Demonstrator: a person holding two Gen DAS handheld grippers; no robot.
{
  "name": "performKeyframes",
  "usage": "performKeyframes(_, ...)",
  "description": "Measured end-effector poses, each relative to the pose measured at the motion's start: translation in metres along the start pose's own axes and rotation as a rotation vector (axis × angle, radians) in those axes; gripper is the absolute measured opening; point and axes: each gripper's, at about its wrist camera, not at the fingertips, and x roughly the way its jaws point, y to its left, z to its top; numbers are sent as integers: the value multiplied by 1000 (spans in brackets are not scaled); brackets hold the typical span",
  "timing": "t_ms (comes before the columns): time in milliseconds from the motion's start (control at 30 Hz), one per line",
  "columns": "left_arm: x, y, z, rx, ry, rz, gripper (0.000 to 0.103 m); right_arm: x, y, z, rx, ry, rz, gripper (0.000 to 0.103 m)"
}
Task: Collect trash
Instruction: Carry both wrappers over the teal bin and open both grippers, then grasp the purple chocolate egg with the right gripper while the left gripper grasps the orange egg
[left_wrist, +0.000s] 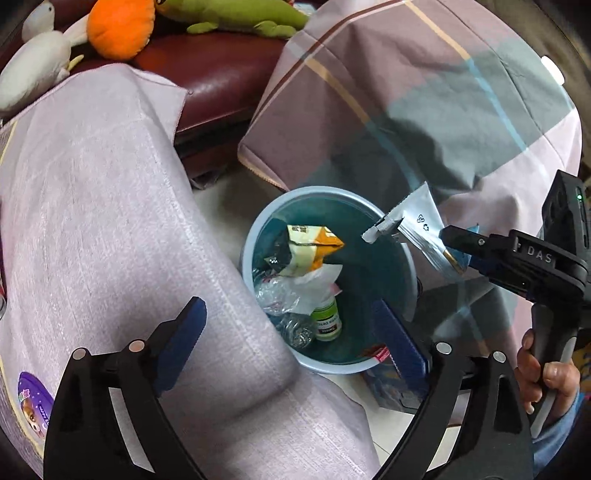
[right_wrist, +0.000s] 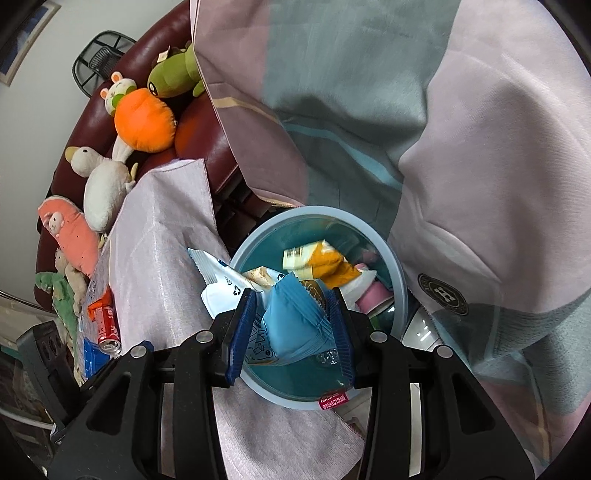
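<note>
A round bin with a light blue rim (left_wrist: 251, 236) and a teal inside stands on the floor between two draped cloths. In it lie an orange and white packet (left_wrist: 314, 247), clear plastic, and a small green-label bottle (left_wrist: 327, 317). My left gripper (left_wrist: 291, 343) hangs over the bin, open wide, with nothing between its blue pads. My right gripper (left_wrist: 456, 240) comes in from the right over the rim, shut on a crumpled snack wrapper (left_wrist: 417, 225). In the right wrist view the right gripper (right_wrist: 292, 299) pinches that blue and white wrapper (right_wrist: 291, 325) above the bin (right_wrist: 400, 280). The orange packet (right_wrist: 325, 258) looks blurred there.
A pale lilac cloth (left_wrist: 110, 221) covers a bulky surface left of the bin. A plaid sheet (left_wrist: 406, 92) hangs behind it and to the right. A maroon sofa (left_wrist: 221, 74) holds plush toys. A red can (right_wrist: 107, 321) lies on the left. A person's hand (left_wrist: 546, 373) grips the right handle.
</note>
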Motion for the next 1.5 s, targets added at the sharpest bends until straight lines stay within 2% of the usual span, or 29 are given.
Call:
performKeyframes(67,-1,3,-2,-4,-2,-1,95,4,1,0,-1,7,-7,41)
performKeyframes(300,-5,15,-9,-27,6,-1,96,17,10,-1,-5,37,-28,64)
performKeyframes(567,-14,34,-13,-78,-4,-13,97,22,24,-5,-30,55,-52,73)
performKeyframes(800,-26,46,-21,-112,-8,-25,97,23,42,-15,-44,78,-64,76)
performKeyframes(1133,-57,74,-43,-174,-57,-24,97,24,88,-36,-138,107,-69,76)
performKeyframes(1500,-110,135,-100,-255,-104,41,97,31,159,-70,-272,149,-56,76)
